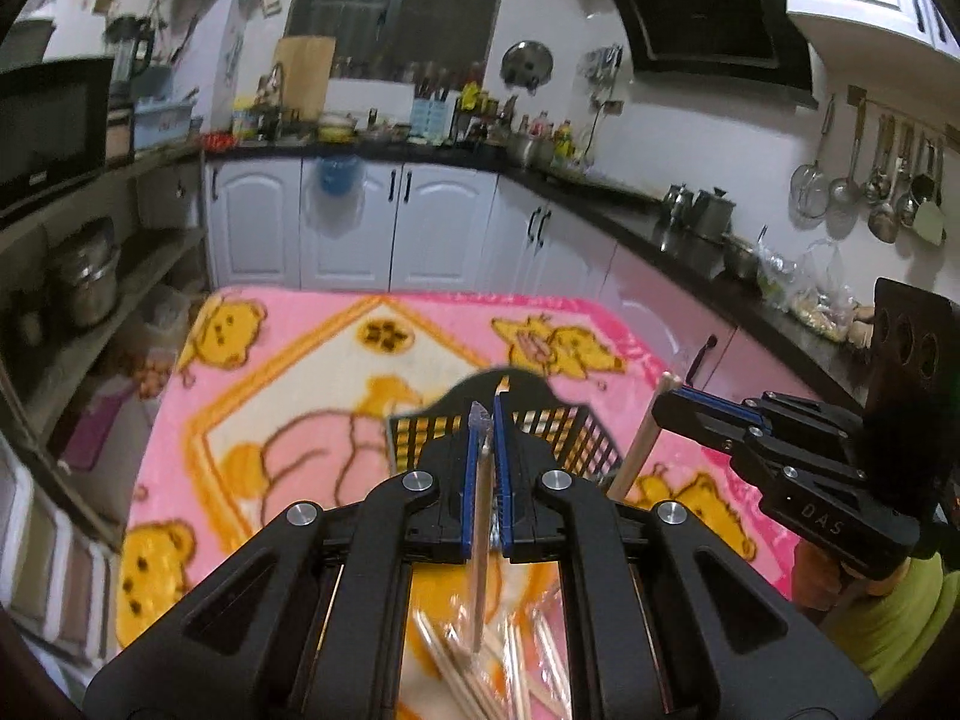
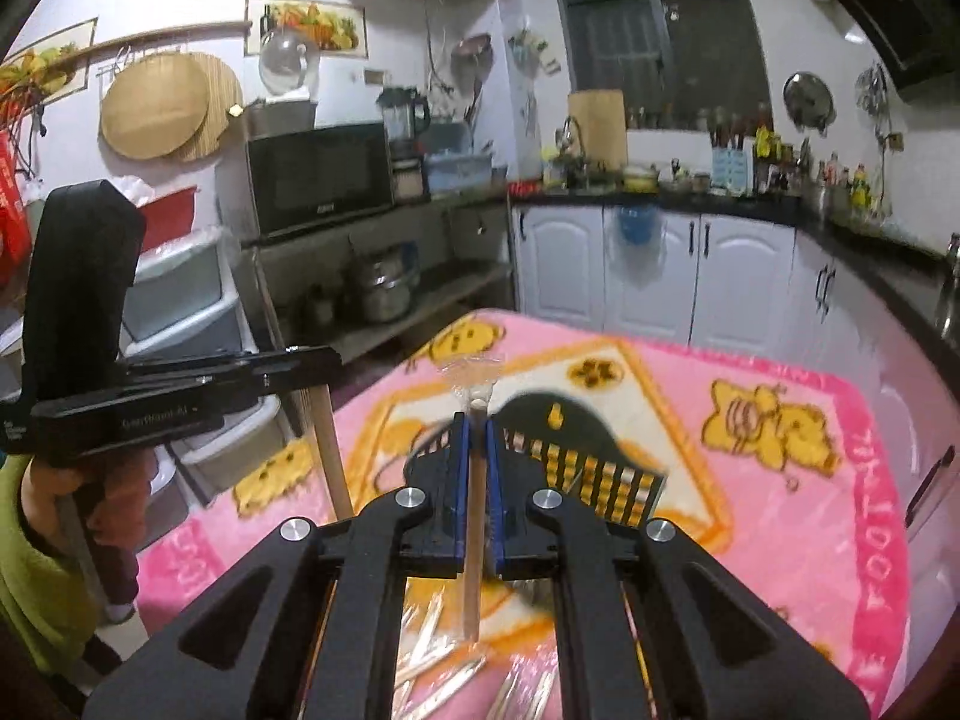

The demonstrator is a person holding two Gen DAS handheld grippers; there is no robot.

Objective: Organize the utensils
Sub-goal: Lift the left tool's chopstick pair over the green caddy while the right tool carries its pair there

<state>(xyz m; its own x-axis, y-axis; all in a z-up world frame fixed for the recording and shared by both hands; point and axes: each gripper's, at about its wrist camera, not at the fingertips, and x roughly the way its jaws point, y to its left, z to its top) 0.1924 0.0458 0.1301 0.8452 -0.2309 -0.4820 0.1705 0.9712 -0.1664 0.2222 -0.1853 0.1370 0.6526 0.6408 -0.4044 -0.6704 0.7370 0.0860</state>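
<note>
My left gripper [image 1: 487, 420] is shut on a wrapped pair of chopsticks [image 1: 480, 540] and holds it above the table. My right gripper [image 2: 474, 438] is shut on another wrapped pair of chopsticks [image 2: 474, 540]; it also shows in the left wrist view [image 1: 678, 399], with its chopsticks [image 1: 639, 450] hanging down. The left gripper shows in the right wrist view [image 2: 312, 366] with its chopsticks [image 2: 333, 468]. A black slotted utensil basket [image 1: 576, 420] stands on the table just beyond both grippers, and shows in the right wrist view [image 2: 600, 468]. Several more wrapped chopsticks [image 1: 480, 660] lie loose below the grippers.
The table carries a pink cartoon blanket [image 1: 288, 372]. White cabinets with a dark counter [image 1: 600, 192] run behind and to the right. An open shelf with pots [image 1: 90, 282] stands at the left, and a microwave [image 2: 318, 174] above it.
</note>
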